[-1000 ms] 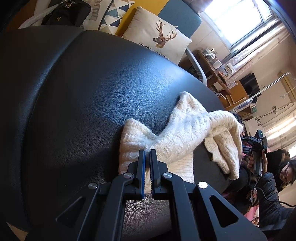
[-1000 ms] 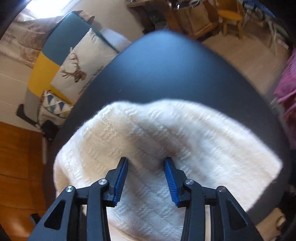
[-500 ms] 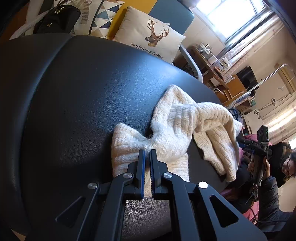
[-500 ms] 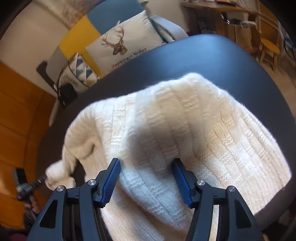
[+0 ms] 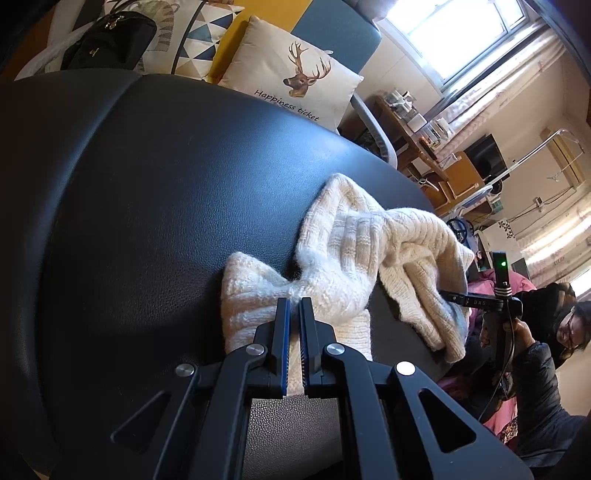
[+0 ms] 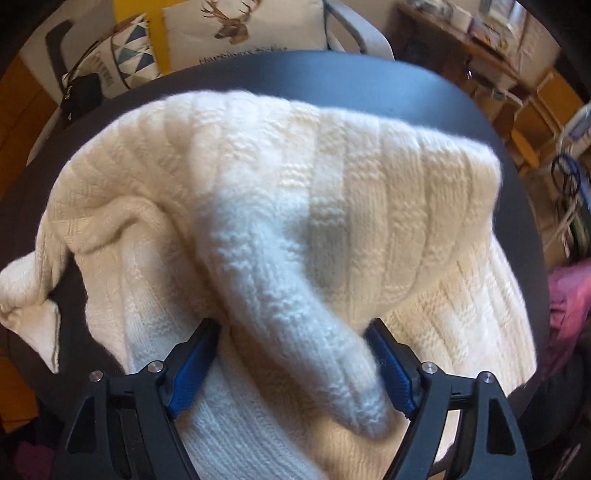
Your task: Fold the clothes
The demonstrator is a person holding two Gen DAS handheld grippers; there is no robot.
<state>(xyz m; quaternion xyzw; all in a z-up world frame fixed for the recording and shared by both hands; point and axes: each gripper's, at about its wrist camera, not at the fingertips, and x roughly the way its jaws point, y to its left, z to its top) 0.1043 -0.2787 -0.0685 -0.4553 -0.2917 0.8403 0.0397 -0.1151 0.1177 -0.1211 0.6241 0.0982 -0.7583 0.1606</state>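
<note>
My left tool [image 5: 294,302] pinches the sweater's [image 5: 351,251] near end; its length runs far-right, under my spread right tool [image 6: 291,354].

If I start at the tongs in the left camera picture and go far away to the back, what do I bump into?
Left tongs, shut on the cream sweater → bare black table → deer cushion → blue and yellow sofa back.
</note>
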